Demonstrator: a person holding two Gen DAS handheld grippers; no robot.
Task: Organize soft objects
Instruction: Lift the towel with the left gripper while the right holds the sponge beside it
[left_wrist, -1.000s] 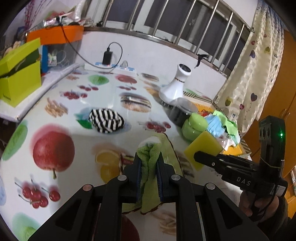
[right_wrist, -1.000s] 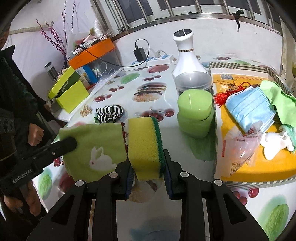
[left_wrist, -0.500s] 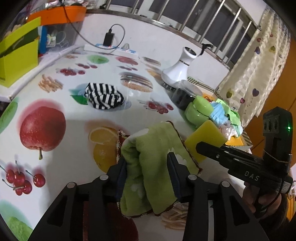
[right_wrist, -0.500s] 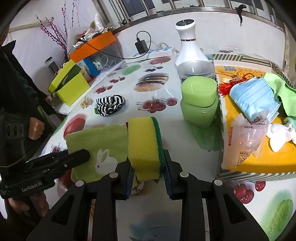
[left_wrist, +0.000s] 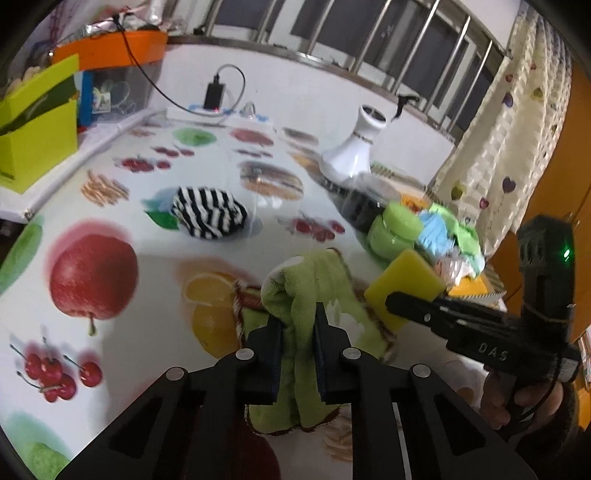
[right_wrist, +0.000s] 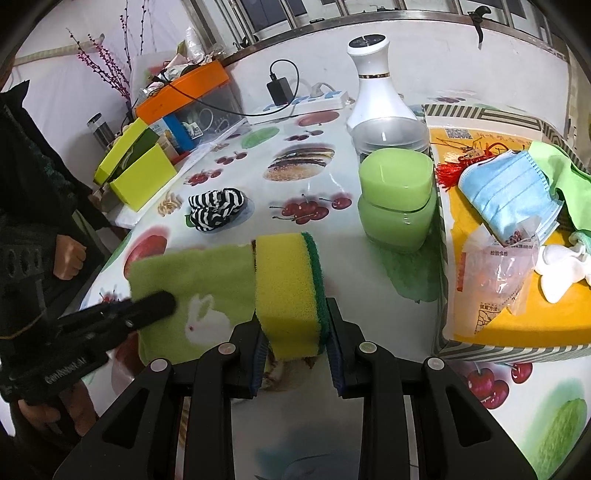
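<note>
Green towel (left_wrist: 300, 295) with white rabbit print, bunched and pinched tight in left gripper (left_wrist: 297, 321), low over fruit-print tablecloth (left_wrist: 155, 236). Yellow sponge (right_wrist: 286, 291) with green scouring side, clamped in right gripper (right_wrist: 295, 325), just beside towel. Striped cloth (left_wrist: 207, 216) lying apart on tablecloth.

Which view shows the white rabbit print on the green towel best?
The right wrist view: the green towel lies spread flat there, with the rabbit print facing the camera. In the left wrist view the towel is bunched between the shut pads of the left gripper, and only white scraps of print show.
</note>
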